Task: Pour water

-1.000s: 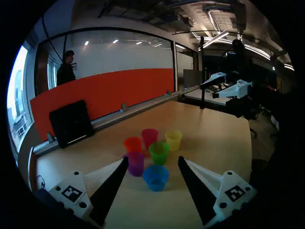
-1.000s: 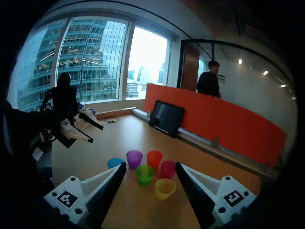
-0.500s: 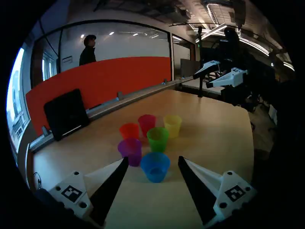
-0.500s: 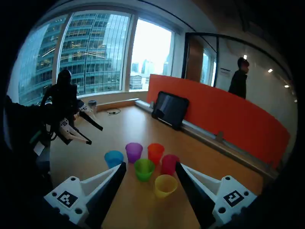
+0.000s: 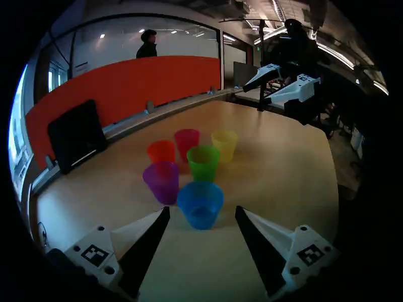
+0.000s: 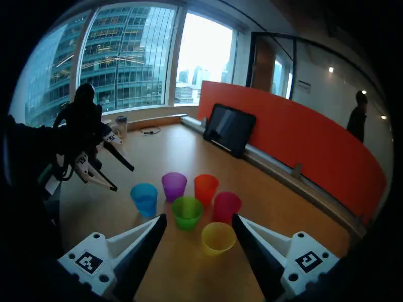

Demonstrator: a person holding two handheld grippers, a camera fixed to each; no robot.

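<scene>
As the approach carries in over the wooden table (image 5: 282,166), the six-cup cluster (image 5: 203,162) looms closer than a second ago. Left gripper (image 5: 201,209), fingers spread wide and empty, now has the blue cup (image 5: 200,201) just ahead of its gap. Right gripper (image 6: 198,216), equally wide and empty, lines up on the yellow cup (image 6: 218,238). Looks like grasping comes first: nothing poured yet, and I cannot make out any water.
</scene>
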